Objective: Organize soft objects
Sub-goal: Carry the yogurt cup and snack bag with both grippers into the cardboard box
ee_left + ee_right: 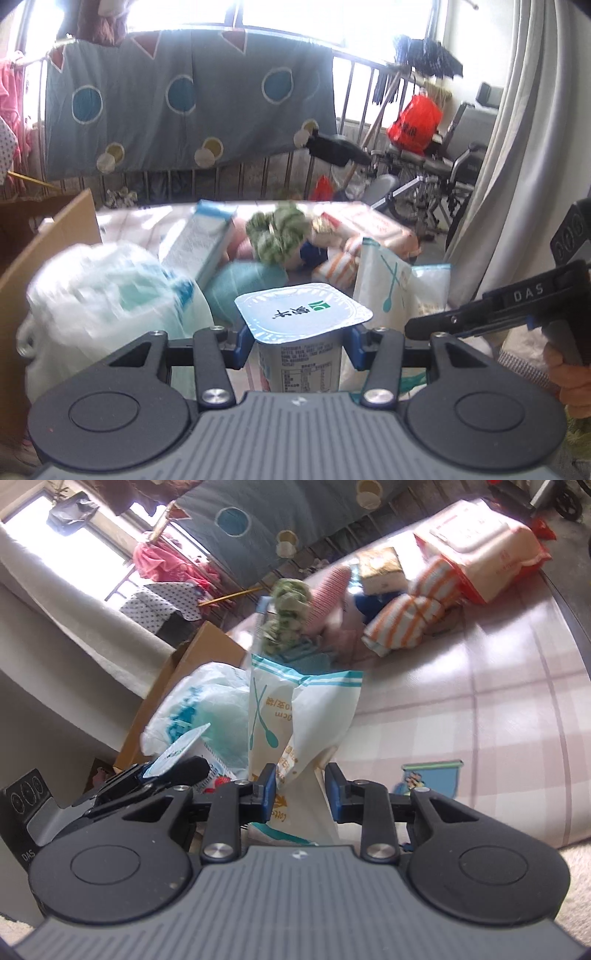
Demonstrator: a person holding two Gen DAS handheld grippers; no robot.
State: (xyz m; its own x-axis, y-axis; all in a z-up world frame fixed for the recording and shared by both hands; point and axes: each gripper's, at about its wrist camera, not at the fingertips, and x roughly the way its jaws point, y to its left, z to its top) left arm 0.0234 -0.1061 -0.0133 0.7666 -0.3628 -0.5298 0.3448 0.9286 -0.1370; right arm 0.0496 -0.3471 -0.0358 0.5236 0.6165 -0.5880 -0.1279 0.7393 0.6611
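A yogurt cup (303, 314) with a pale blue foil lid stands upright between the blue pads of my left gripper (299, 343), which is shut on it. The right wrist view shows the same cup (181, 747) and the left gripper (173, 771) at lower left. My right gripper (301, 794) is shut on a white bag (295, 716) with teal stripes and a spoon print. That bag (384, 284) stands just right of the cup, and the right gripper (417, 325) comes in from the right edge. Soft items lie behind: a green fluffy bundle (288, 616) and a pink striped toy (328, 594).
A white plastic bag (110, 295) with teal contents bulges at left beside an open cardboard box (55, 236). A blue-white carton (207, 240), orange-striped packs (406, 620) and a large tissue pack (487, 546) crowd the far tabletop. The pink checked tablecloth (480, 701) spreads right.
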